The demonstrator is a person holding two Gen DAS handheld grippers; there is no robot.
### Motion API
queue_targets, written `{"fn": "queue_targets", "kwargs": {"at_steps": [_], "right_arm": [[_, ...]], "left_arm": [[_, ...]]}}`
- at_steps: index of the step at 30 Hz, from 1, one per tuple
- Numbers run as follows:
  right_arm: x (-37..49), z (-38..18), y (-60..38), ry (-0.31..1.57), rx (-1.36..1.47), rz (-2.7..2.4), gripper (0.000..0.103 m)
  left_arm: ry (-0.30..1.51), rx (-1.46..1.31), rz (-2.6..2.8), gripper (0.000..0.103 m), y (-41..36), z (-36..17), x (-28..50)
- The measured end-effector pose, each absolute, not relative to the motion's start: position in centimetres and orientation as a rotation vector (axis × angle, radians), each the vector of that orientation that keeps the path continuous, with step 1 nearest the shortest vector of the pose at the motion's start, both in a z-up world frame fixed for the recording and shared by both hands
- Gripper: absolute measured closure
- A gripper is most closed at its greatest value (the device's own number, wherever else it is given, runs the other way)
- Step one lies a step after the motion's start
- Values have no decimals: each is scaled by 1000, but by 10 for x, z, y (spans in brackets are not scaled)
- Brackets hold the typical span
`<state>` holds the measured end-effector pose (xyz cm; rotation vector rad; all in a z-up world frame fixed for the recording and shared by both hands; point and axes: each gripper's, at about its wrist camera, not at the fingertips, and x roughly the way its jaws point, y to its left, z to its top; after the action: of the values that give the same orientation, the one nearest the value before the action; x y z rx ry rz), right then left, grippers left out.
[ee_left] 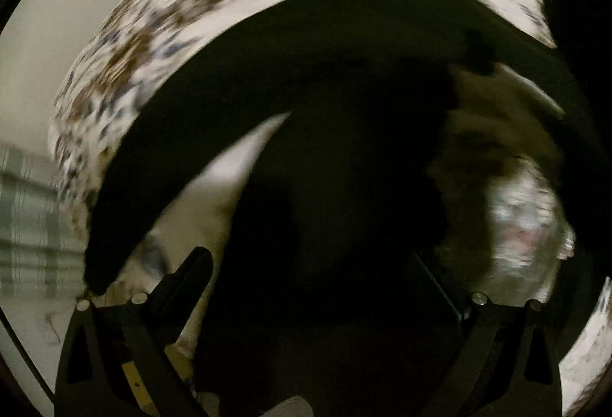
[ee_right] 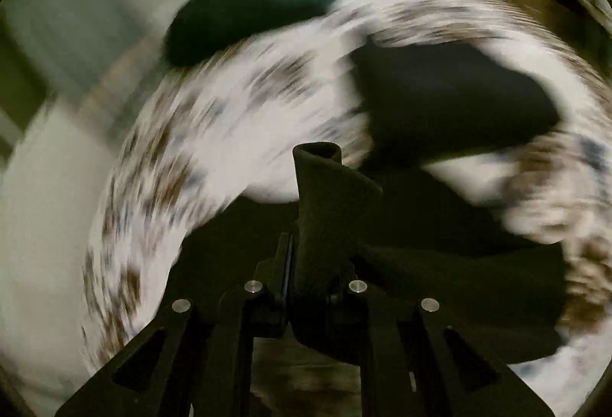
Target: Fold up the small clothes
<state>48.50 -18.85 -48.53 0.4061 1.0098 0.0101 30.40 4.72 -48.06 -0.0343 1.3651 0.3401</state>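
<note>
— Holding a rolled edge of the black garment [ee_right: 329, 210], is it? That's how the right gripper [ee_right: 319, 264] reads to me.

— Yes. In the right wrist view its jaws are drawn nearly together with a tuck of dark cloth pinched between them, and the cloth stands up past the tips like a small tube. The rest of the garment fans away below and to the right of the tips.

— And the left gripper [ee_left: 306, 283]?

— Its fingers [ee_left: 191, 275] stand wide apart at the bottom of the left wrist view. The black garment [ee_left: 325, 103] fills the gap, but everything is dark and smeared, so I can't make out any pad pressing on cloth. I'd call it spread and not gripping.

— Where does the garment lie overall?

— On the patterned sheet [ee_left: 160, 34], white with brown and blue blotches. From the left view it runs as a broad dark band from lower left up and across to the upper right. That looks like its long axis.

— So what does the next move hang on?

— My judgement: the right side already has one edge, so the fold depends on the left jaws finding the matching edge. The garment sits directly ahead of and under them, so they are well placed.

— Anything else about?

— A dark teal bundle [ee_right: 248, 12] beyond the sheet, well apart from the grip.
</note>
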Motion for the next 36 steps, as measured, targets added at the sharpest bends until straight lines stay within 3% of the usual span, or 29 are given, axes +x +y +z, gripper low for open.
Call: {"fn": "queue_targets", "kwargs": {"at_steps": [6,12,13,15,16,17,20,24,30,36], "right_arm": [[503,-563,-26,1142,166,147,90],[499,-605,12,1248,84,184,88],[497,-605,9,1270,109,210,83],[491,-596,-11,1315,195,266,63],[485,-589,-29,1324,274,289,44],[478,-582,-47,1320,345,297,35],[450,-561,-105,1316,468,260,27],[415,-556,-156,1361,477,151,25],[390,-584,-182,1448,458,51,25],[391,-597,-157,1457,415,83,25]], "left_arm": [[1396,-114,477,0,108,-489,273],[1395,-191,521,0,147,-491,259],[1392,-201,524,0,146,-489,255],[1378,-244,533,0,157,-484,245],[1373,-281,547,0,166,-482,237],[1370,-313,555,0,171,-481,230],[1356,-453,573,0,195,-486,208],[1318,-732,656,0,236,-510,176],[1067,-1251,783,0,288,-550,133],[950,-1434,923,0,328,-580,114]]}}
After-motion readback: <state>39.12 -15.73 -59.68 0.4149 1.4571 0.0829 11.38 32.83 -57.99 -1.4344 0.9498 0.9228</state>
